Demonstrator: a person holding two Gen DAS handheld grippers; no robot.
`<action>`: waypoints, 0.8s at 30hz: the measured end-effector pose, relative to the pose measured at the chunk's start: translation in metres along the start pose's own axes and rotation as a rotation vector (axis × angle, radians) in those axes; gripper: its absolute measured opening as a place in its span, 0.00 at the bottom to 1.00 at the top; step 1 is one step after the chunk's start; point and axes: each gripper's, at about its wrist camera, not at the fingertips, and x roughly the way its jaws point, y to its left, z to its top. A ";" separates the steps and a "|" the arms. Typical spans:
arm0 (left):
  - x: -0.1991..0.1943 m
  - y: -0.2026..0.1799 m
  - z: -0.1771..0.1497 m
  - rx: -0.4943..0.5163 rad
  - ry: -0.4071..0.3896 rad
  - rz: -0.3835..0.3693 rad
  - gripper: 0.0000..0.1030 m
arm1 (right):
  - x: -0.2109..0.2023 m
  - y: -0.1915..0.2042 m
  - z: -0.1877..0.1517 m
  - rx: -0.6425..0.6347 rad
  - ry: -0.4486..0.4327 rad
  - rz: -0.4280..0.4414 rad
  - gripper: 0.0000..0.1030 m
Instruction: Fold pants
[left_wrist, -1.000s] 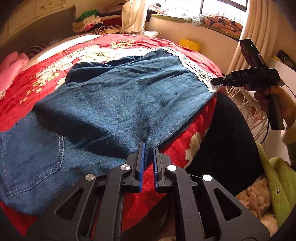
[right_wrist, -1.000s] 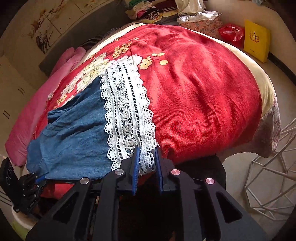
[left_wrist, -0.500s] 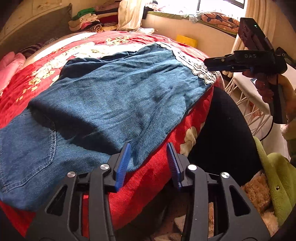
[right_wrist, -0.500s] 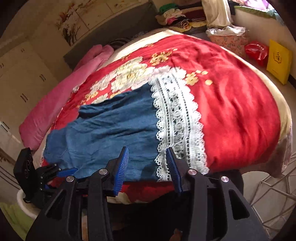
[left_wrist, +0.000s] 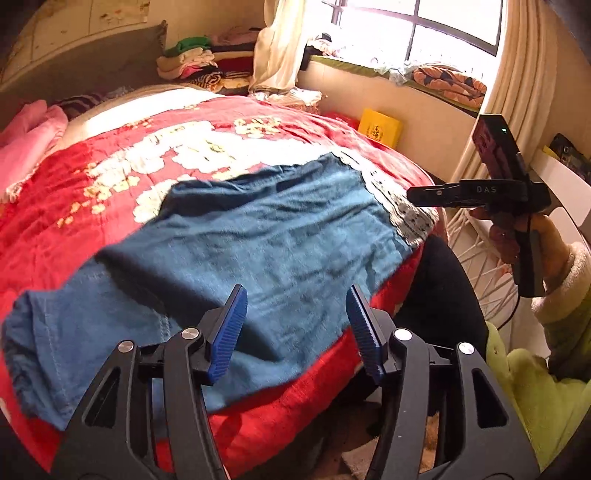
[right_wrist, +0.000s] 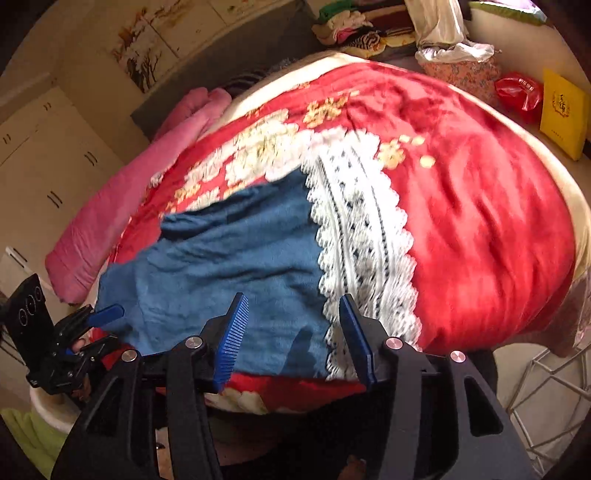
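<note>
Blue denim pants (left_wrist: 240, 251) with a white lace hem (left_wrist: 402, 203) lie flat on the red flowered bedspread (left_wrist: 92, 192), one leg folded over the other. My left gripper (left_wrist: 295, 325) is open and empty above the near edge of the denim. My right gripper (right_wrist: 291, 332) is open and empty above the near corner by the lace hem (right_wrist: 362, 240); the denim (right_wrist: 229, 266) lies to its left. The right gripper also shows in the left wrist view (left_wrist: 413, 194), just off the lace hem. The left gripper shows in the right wrist view (right_wrist: 99, 325) at the pants' left edge.
A pink quilt (right_wrist: 140, 192) lies along the far side of the bed. Folded clothes (left_wrist: 199, 66) are piled behind the bed. A yellow box (right_wrist: 563, 110) and a red bag (right_wrist: 517, 94) stand on the floor by the wall. A white wire rack (left_wrist: 480, 266) stands right of the bed.
Both grippers let go of the pants' edge, opened wide and pulled back and up. The pants stay flat on the bed.
</note>
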 end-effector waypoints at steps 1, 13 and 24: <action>0.002 0.004 0.008 0.009 -0.007 0.026 0.50 | -0.001 -0.005 0.009 0.007 -0.012 -0.009 0.53; 0.066 0.079 0.073 0.016 0.074 0.172 0.61 | 0.084 -0.056 0.095 0.007 0.056 -0.029 0.57; 0.128 0.112 0.072 -0.075 0.190 -0.011 0.36 | 0.114 -0.055 0.082 0.002 0.133 0.118 0.26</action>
